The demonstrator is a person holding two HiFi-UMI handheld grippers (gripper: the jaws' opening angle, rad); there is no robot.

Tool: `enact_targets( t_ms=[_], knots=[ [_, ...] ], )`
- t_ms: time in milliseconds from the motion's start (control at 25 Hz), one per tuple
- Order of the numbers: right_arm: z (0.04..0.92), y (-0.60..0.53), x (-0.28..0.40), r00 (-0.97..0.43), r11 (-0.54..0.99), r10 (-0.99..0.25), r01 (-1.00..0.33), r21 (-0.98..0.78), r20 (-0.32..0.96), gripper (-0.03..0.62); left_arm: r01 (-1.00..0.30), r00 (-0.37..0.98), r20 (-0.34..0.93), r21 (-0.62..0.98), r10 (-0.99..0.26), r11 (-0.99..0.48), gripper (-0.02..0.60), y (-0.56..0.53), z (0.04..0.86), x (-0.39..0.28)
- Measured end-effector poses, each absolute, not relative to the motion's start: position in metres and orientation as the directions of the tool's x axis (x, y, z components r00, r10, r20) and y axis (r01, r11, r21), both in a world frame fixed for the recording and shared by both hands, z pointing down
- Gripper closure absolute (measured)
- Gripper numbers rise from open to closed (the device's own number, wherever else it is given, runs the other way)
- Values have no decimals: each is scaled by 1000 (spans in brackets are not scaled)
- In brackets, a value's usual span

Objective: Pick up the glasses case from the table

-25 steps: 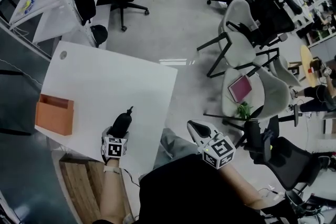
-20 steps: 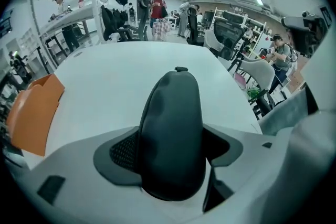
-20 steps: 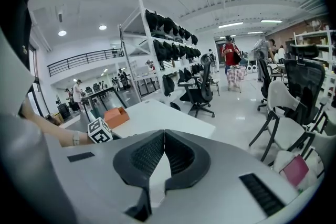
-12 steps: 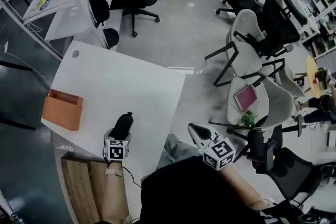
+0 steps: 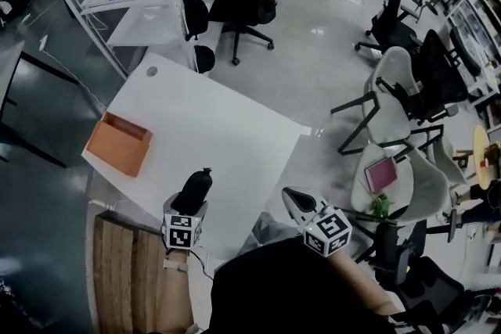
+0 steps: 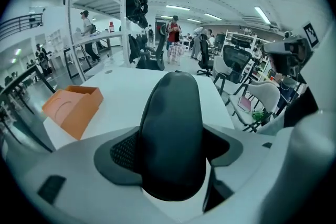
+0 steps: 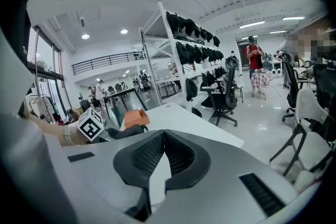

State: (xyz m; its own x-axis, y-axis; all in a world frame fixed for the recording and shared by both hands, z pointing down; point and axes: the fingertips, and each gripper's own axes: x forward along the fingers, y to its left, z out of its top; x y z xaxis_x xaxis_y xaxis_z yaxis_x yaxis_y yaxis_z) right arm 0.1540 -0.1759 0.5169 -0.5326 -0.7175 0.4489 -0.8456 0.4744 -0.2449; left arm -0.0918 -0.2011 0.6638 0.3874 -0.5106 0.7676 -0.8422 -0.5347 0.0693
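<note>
Nearest the person, the right gripper (image 5: 296, 199) hung off the counter's near-right corner, its jaws pressed together on nothing. The left gripper (image 5: 191, 206) had its jaws clamped on the black glasses case (image 5: 196, 185), which stood out between them over the near edge of the counter (image 5: 227, 141). The grasp looked made and the case seemed raised, so the pickup was probably all but done. Farther off, an orange box (image 5: 119, 143) sat at the left edge.
</note>
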Motion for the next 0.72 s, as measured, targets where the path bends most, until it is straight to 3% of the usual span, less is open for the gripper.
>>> enact_targets(
  t_ms=[440,720],
  knots=[
    [505,-197,72,-716,675,-572,-688,-266,401,568,-927,305,698,61,-648,-370,224,-158,604,-135],
    [504,-193,-1,-825,808,-403,-524,-269,396,568,-976,201,649,69,-734,-207,223,-118,572,-174]
  ],
)
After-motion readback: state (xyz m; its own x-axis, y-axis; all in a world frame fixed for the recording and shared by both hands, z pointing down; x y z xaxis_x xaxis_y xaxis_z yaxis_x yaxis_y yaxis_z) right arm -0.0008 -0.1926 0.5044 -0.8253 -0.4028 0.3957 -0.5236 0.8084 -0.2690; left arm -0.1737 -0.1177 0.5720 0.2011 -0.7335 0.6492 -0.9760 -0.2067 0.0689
